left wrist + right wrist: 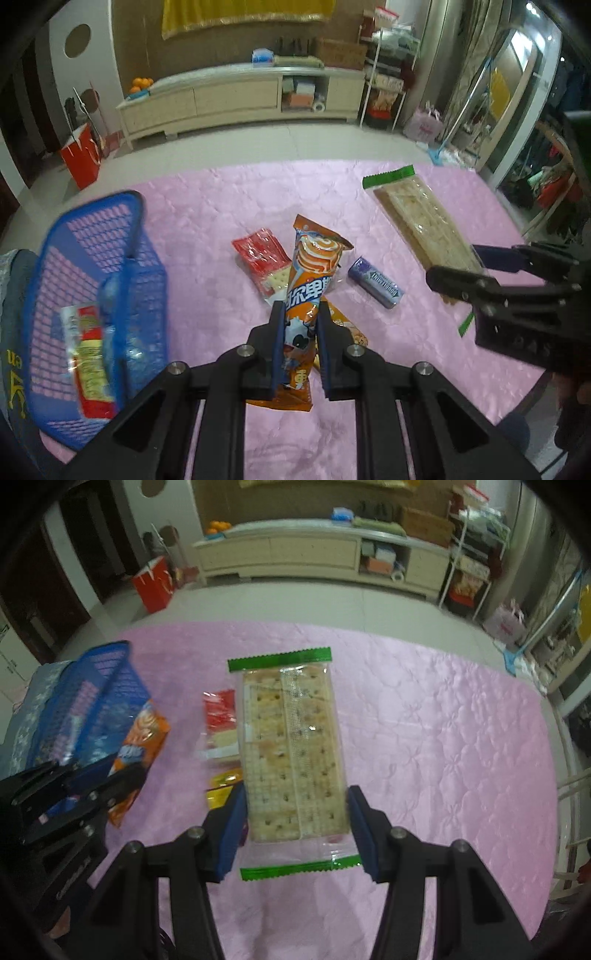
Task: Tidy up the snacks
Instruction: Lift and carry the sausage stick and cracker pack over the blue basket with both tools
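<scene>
1. Blue mesh basket (pixel 92 280) sits at the far left of the pink worktop (pixel 221 206). It holds a red-and-yellow snack packet (pixel 90 354).
2. Your left hand-held gripper (pixel 299 314) is clamped narrow on an orange ice-cream-cone wrapper (pixel 314 266), pads pressing both sides. The wrapper stands roughly upright, raised above the other snacks.
3. Behind and left of that wrapper, a red cracker packet (pixel 264 260) lies flat on the worktop.
4. Just right of the wrapper, a purple gum pack (pixel 375 282) lies flat, apart from the rest.
5. A small orange packet (pixel 347 325) pokes out just beside the left hand-held gripper's right finger; cannot tell what it is.
6. Your right hand-held gripper (pixel 293 805) is about half open, gripping a long clear pack of soda crackers with green sealed ends (pixel 291 753). Both blue pads (pixel 232 823) touch the pack's long edges near its near end. The pack points away from you.
</scene>
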The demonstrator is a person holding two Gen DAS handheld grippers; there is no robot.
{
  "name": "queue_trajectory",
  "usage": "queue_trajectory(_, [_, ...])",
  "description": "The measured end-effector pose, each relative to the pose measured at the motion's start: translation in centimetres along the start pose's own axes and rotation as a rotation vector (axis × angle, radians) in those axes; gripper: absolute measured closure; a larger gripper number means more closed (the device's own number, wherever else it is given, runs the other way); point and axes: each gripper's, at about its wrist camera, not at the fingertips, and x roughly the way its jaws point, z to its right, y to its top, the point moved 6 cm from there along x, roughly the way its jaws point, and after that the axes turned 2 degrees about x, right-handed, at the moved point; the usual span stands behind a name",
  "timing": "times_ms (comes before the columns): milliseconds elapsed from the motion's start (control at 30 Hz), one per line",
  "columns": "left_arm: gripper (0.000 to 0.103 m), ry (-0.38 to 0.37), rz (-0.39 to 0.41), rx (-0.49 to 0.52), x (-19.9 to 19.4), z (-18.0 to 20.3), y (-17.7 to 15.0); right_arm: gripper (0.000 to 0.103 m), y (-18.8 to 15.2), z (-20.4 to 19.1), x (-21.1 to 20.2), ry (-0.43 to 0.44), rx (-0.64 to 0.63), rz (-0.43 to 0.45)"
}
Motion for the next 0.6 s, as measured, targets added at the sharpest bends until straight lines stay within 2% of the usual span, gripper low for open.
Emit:
queue_trajectory(300, [0.088, -0.011, 0.122, 0.001, -8.0, -3.0, -0.6, 0.044, 0.1, -5.8, -6.0, 0.017, -0.055, 0.089])
queue_trajectory(400, [0.088, 0.024, 0.139, 0.005, -10.0, -4.8, -1.3, 0.044, -0.1, -7.3, -6.7, 0.032, -0.08, 0.104])
queue_trajectory(600, [0.088, 0.045, 0.178, -0.02, -13.0, -9.3, -2.4, 0.044, 1.1, -12.6, -6.3, 0.076, -0.125, 0.111])
